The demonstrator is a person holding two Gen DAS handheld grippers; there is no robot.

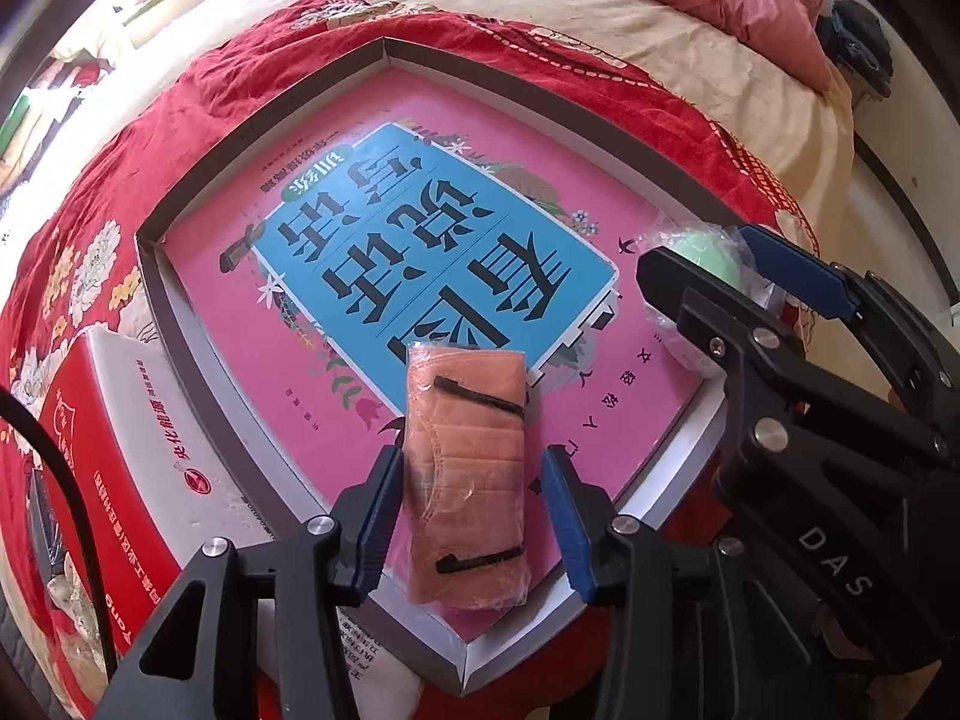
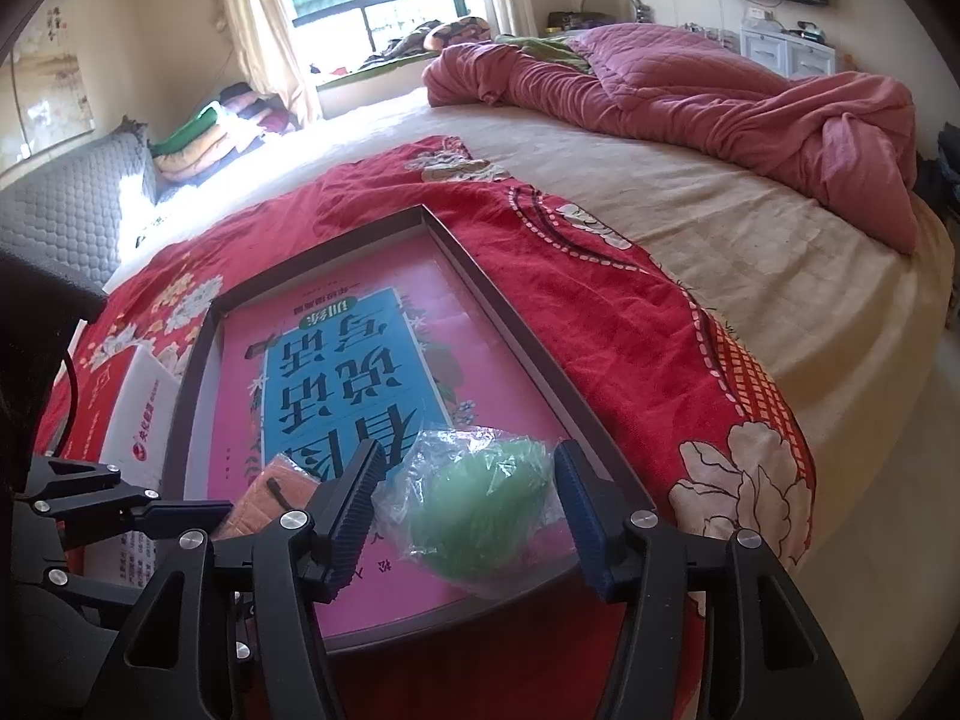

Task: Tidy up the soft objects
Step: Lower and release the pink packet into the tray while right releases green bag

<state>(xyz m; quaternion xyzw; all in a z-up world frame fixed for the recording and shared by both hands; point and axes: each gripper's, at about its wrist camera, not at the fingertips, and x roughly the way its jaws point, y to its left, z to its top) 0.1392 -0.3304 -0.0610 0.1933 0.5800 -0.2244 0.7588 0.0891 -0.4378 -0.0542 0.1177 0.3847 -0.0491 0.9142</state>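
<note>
Left wrist view: the left gripper has its fingers spread to either side of the orange packet, not clamping it; the packet lies at 6 o'clock in the shallow tray. At 3 o'clock the right gripper straddles the green ball.

Right wrist view: the right gripper fingers stand open around the plastic-wrapped green ball, which rests at 6 o'clock on the pink book. The red quilt lies beneath the tray.
</note>
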